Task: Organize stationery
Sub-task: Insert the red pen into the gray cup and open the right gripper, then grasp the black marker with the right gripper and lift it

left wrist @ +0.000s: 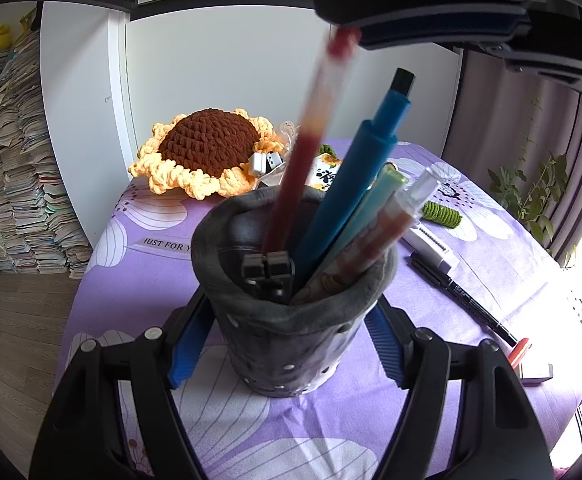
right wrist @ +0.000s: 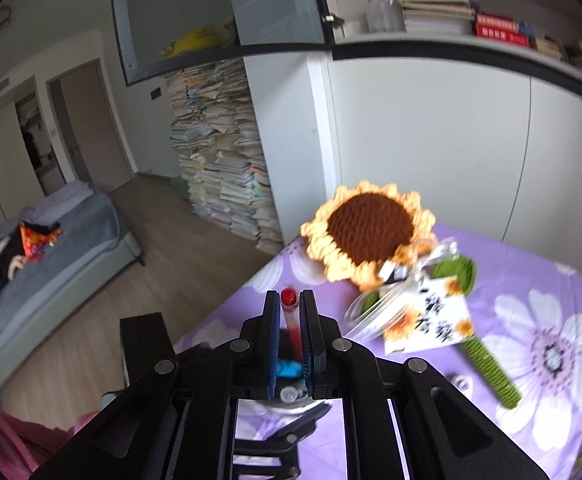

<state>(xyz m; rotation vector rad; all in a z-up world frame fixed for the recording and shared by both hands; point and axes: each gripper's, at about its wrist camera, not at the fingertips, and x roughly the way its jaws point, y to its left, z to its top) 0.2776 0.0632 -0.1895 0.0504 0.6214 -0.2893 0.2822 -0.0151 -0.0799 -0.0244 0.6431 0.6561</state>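
The left gripper [left wrist: 287, 344] clasps the grey pen holder [left wrist: 291, 320] from both sides, its blue pads against the wall; this grip most likely steadies the holder so it does not tip while pens go in. The holder stands upright on the purple flowered tablecloth [left wrist: 251, 432]; inside it lean a blue pen [left wrist: 347, 196], a pale green pen [left wrist: 371, 208], a clear pen [left wrist: 395, 220] and a black clip [left wrist: 267, 268]. The right gripper [right wrist: 289, 316] is clenched on the upper end of a red pen [left wrist: 299, 148], whose lower end is already inside the holder; holding it by the top allows a straight drop. Beside the holder lie a black pen [left wrist: 459, 292] and a white eraser [left wrist: 431, 246], not yet stored. The cloth reads "JUST FOR Y", the rest hidden; farther back a crochet sunflower [left wrist: 207, 148] carries a card [right wrist: 435, 316] with Chinese characters, too blurred to read.
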